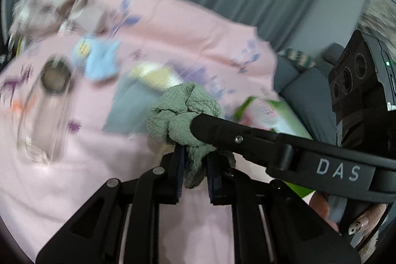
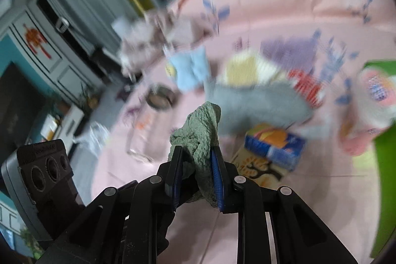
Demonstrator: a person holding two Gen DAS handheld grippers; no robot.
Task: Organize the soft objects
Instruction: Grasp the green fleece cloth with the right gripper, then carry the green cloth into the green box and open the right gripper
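A crumpled grey-green fleecy cloth (image 1: 183, 113) is held above a pink patterned tablecloth (image 1: 193, 23). My left gripper (image 1: 195, 160) is shut on its lower part. My right gripper (image 1: 198, 125) reaches in from the right and pinches the same cloth. In the right wrist view the right gripper (image 2: 196, 160) is shut on the cloth (image 2: 203, 130). Behind lie a light blue soft toy (image 1: 99, 58), a grey cloth (image 1: 128, 105) and a yellow and white soft item (image 1: 156, 75), all blurred.
A clear glass jar (image 1: 47, 110) lies on its side at the left. A pale plush pile (image 1: 49, 6) sits at the far left. A green package (image 1: 269, 113) lies at the right. A blue and orange box (image 2: 274, 145) and a red and white item (image 2: 307, 88) lie nearby.
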